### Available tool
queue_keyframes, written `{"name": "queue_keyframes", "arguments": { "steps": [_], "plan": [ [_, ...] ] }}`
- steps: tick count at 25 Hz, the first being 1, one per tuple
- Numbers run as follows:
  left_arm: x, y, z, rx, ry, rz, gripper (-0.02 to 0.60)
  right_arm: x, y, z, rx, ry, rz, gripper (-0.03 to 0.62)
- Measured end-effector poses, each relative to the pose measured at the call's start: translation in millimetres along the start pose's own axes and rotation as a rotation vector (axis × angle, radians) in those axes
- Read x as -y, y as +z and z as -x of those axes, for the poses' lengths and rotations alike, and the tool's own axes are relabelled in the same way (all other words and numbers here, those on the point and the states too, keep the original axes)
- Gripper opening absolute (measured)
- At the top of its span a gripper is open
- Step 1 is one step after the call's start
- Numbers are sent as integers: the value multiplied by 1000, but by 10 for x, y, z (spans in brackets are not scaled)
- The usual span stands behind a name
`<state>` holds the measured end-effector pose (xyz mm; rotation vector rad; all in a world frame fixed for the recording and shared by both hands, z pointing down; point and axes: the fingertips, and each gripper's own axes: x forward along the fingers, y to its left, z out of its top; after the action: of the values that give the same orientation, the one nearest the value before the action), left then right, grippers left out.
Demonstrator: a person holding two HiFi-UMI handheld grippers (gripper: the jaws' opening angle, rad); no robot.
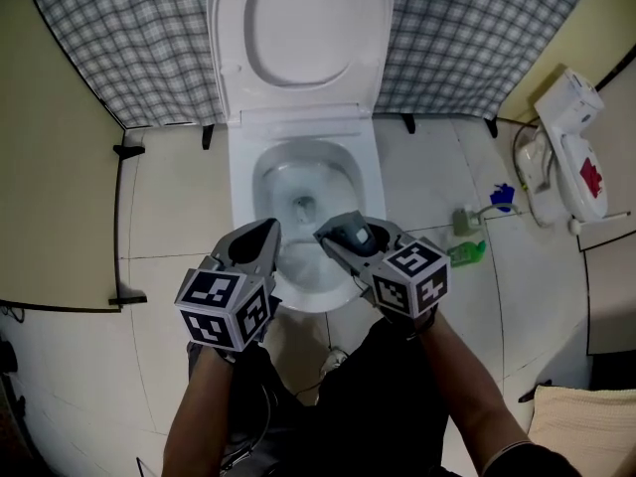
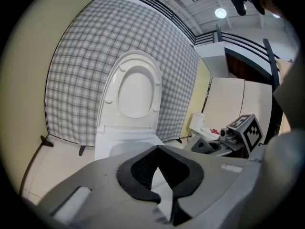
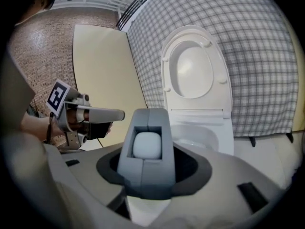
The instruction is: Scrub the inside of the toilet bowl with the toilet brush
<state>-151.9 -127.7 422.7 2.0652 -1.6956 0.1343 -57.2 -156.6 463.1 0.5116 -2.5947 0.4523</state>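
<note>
1. Checked cloth (image 1: 129, 48) hangs across the back wall behind the toilet and reaches down to the pale tiled floor (image 1: 179, 197).
2. White toilet (image 1: 240, 182) stands in the middle, its bowl uncovered, with water at the bottom.
3. Its lid and seat (image 1: 298, 28) stand upright against the cloth.
4. A white fixture with a red mark (image 1: 568, 137) stands at the right edge, well apart from the toilet.
5. The left gripper (image 1: 262, 233) hovers over the near left rim of the bowl, its jaws drawn together with nothing between them.
6. The right gripper (image 1: 343, 237) hovers over the near right rim and is clamped on a grey squared block with a white rounded insert (image 3: 147, 175). This looks like the top of the toilet brush handle. The part below it is hidden under the gripper, so I cannot tell where its bristles are.
7. A small green item (image 1: 467, 253) lies on the tiles to the right of the bowl.
</note>
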Motion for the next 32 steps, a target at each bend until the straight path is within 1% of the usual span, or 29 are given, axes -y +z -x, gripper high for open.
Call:
{"name": "queue_keyframes", "arguments": {
  "steps": [4,8,13,15,19,23,32],
  "plan": [
    [-139,-1,-102,-9,14,4,9,326,226,-222,60,-56,-31,225],
    [-252,-88,-109,-30,26,19,9,535,350,-494,93,-100,-39,225],
    [-284,-152,-131,-52,25,16,9,779,558,-657,147,-171,-23,225],
    [-308,-184,-117,-59,28,17,9,831,586,-715,153,-195,-8,225],
    [-350,-218,-90,-65,33,21,9,782,515,-794,137,-174,-4,225],
    [-355,-199,-46,-58,40,20,9,615,345,-784,77,-137,26,225],
    [-258,-76,79,-16,29,16,9,188,-134,-416,-37,-87,60,225]
  ]
}}
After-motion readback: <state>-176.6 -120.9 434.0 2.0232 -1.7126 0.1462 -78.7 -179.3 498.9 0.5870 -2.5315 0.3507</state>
